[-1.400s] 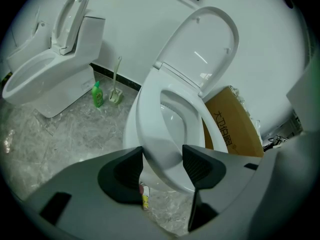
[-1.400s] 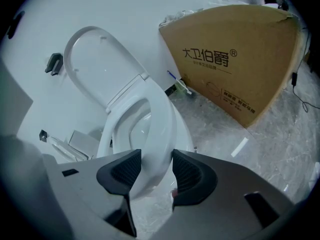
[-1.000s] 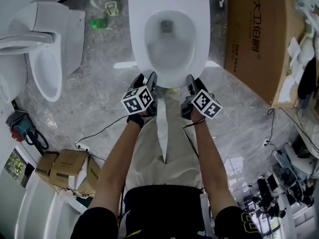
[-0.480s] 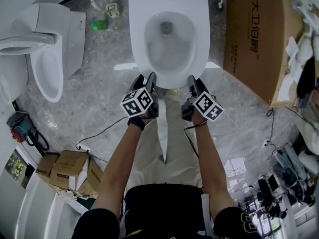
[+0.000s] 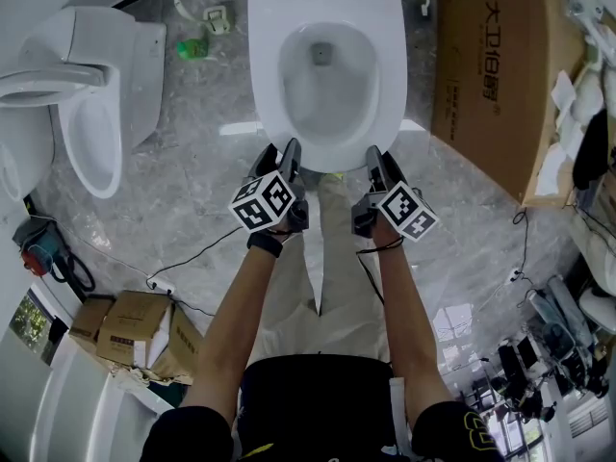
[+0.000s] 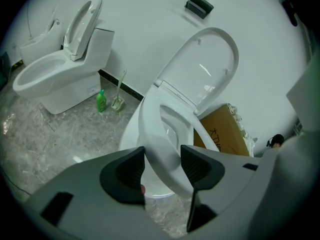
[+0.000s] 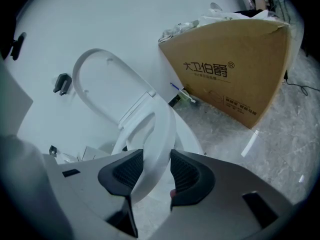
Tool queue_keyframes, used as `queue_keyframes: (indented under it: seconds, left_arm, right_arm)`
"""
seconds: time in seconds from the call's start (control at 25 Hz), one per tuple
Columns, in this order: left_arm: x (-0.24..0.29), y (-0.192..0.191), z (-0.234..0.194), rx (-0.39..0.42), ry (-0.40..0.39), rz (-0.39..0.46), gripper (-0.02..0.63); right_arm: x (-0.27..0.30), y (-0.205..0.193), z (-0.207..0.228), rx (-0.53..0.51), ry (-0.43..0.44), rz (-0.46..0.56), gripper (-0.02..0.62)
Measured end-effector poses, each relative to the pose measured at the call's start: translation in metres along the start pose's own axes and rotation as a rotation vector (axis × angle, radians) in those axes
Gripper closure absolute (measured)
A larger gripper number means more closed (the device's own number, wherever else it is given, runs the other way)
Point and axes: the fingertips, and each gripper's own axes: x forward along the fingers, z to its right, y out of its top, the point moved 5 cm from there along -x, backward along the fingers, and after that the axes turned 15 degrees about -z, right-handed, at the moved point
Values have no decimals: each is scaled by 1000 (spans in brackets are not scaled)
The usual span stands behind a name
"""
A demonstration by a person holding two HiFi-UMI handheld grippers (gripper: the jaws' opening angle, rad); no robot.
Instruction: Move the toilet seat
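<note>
A white toilet stands just ahead, its seat ring down over the bowl and its lid raised against the wall. My left gripper reaches the seat's front left rim. Its jaws are closing, the seat fills the gap and both pads touch it. My right gripper is at the front right rim. The seat sits squeezed between its two dark pads, and the jaws are still narrowing slightly. The left gripper and the right gripper each straddle the rim edge-on.
A second white toilet stands at the left. A large cardboard box is close on the right. A green bottle and a brush holder sit by the wall. Small cartons and cables lie on the marble floor.
Both grippers' marker cubes have drifted slightly toward me and apart. The toilet seat and lid look unmoved.
</note>
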Motion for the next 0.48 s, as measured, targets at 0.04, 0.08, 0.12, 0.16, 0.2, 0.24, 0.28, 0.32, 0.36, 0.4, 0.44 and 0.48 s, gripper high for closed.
queue_keyframes:
  seconds: [0.04, 0.08, 0.12, 0.16, 0.2, 0.24, 0.28, 0.32, 0.36, 0.4, 0.44, 0.48]
  left_arm:
    - [-2, 1, 1, -4, -1, 3, 367]
    - [-4, 2, 3, -7, -3, 6, 368]
    - [-5, 4, 4, -11, -6, 10, 369]
    - [-7, 5, 5, -14, -9, 14, 370]
    - [-9, 6, 6, -17, -13, 18, 371]
    - [-11, 7, 6, -20, -16, 21, 371]
    - [-13, 7, 7, -24, -19, 25, 374]
    - [-14, 8, 8, -30, -22, 29, 376]
    - [-16, 10, 9, -36, -24, 32, 377]
    - [-17, 11, 10, -42, -26, 34, 380]
    - [-18, 12, 11, -49, -28, 34, 383]
    - [-20, 14, 12, -55, -28, 32, 385]
  right_arm:
    - [-2, 1, -2, 3, 3, 4, 402]
    - [-3, 2, -3, 6, 7, 8, 402]
    - [-5, 3, -5, 8, 12, 11, 402]
    - [-7, 3, -6, 10, 16, 14, 402]
    - [-8, 4, -8, 12, 21, 16, 405]
    - [-10, 5, -9, 14, 25, 18, 405]
    - [-11, 5, -11, 16, 29, 20, 407]
    - [-12, 6, -12, 18, 33, 24, 408]
    - [-13, 7, -13, 21, 36, 29, 408]
    - [-14, 8, -15, 24, 38, 34, 410]
    - [-16, 9, -16, 27, 39, 37, 410]
    - [-17, 10, -17, 31, 41, 39, 411]
